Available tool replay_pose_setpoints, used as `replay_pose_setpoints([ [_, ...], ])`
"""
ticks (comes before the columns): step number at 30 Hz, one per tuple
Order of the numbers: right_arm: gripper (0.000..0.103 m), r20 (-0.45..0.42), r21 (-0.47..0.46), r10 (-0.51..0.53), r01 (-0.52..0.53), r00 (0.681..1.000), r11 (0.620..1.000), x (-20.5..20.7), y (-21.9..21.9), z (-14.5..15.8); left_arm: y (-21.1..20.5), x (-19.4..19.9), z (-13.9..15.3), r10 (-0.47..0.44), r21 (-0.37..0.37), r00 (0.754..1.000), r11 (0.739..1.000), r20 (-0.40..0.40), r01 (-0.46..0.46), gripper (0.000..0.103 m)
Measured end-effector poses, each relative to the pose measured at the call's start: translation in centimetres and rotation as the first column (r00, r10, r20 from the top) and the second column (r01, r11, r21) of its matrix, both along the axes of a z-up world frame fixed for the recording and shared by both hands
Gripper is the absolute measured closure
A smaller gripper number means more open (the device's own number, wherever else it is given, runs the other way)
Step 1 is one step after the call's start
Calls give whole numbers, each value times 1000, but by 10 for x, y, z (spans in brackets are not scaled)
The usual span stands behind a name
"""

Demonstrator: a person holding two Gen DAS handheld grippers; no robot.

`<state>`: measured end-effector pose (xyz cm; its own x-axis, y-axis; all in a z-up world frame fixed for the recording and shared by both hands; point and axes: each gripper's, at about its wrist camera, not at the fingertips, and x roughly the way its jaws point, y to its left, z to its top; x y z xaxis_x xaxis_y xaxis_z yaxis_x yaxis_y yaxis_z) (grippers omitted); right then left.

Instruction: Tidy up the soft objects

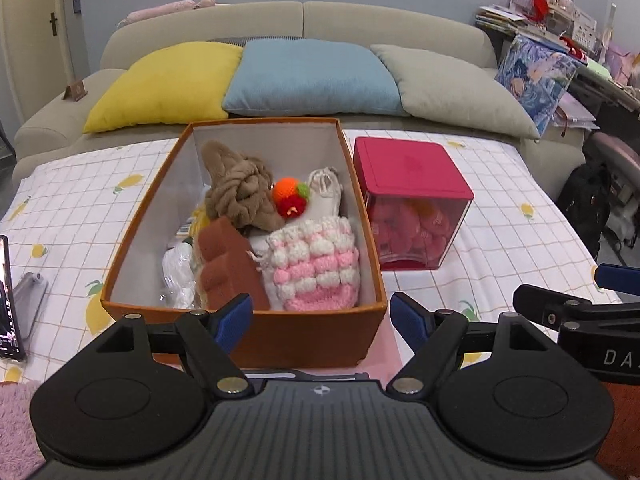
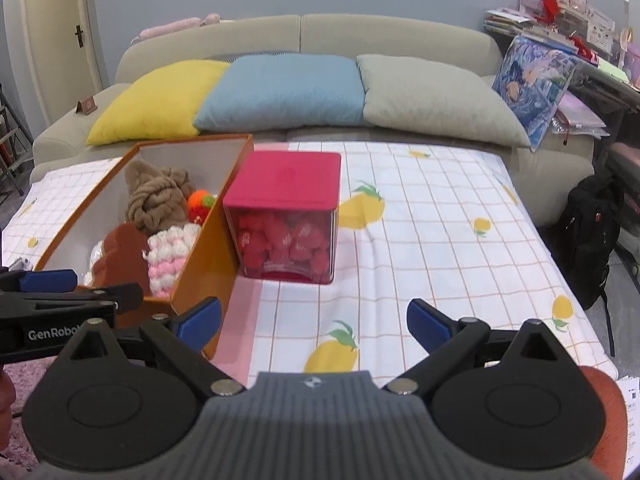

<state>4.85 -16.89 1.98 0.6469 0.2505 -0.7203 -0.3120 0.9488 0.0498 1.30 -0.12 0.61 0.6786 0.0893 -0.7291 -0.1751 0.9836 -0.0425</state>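
In the orange box (image 1: 276,332), sponge (image 1: 228,268) hides items (unidentifiable).

Orange box (image 1: 280,336) open, soft toys (image 1: 240,188) piled inside, on tablecloth.

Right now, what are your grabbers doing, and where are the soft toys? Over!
Left gripper open, empty. Right gripper open, empty. Soft toys piled in orange box, red cube beside it. Nothing blocking.

Both grippers tilt downward side by side, left gripper (image 1: 322,320) and right gripper (image 2: 314,320), jaws spread wide and empty.
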Motion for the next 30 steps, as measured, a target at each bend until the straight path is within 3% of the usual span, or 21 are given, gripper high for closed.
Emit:
replay_pose_setpoints([
  [30, 6, -12, -7, 5, -5, 1000, 1000, 1, 3, -4, -3, -2, -2, -15, -8, 1000, 1000, -20, 15, 12],
])
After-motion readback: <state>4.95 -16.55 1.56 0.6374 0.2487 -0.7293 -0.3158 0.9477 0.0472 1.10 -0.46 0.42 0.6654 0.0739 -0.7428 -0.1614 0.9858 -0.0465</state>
